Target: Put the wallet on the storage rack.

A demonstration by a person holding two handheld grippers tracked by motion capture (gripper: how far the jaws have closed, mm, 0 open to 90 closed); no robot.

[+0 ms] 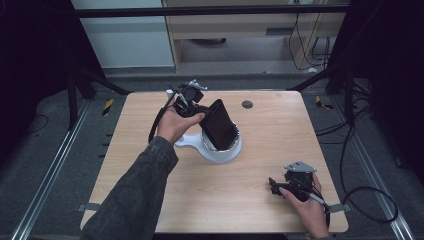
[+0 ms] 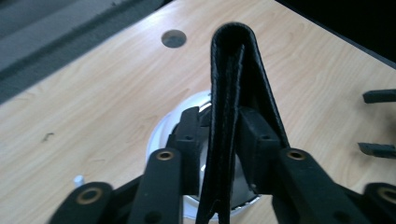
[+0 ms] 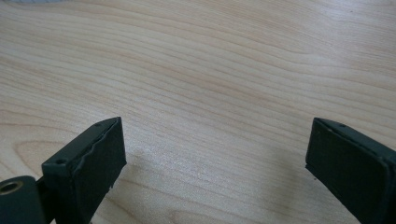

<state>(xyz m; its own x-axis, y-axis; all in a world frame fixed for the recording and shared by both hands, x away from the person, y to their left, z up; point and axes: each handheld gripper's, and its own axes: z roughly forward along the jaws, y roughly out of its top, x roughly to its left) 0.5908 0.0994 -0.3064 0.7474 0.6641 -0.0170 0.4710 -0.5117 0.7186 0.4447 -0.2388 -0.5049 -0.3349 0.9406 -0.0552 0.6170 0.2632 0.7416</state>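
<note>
we pinch the folded black leather wallet [image 2: 231,107] in our left gripper [image 2: 219,140], above the round white bowl [image 1: 220,150] at 12 o'clock. a looser pinch could tip it out. our right gripper [image 3: 215,154] rests spread at 4 o'clock.

Black folded wallet [image 1: 220,125], tilted upright, in white pot [image 1: 220,150]

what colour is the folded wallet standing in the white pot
Black. The wallet shows best in the left gripper view, between the left gripper's jaws.
</note>
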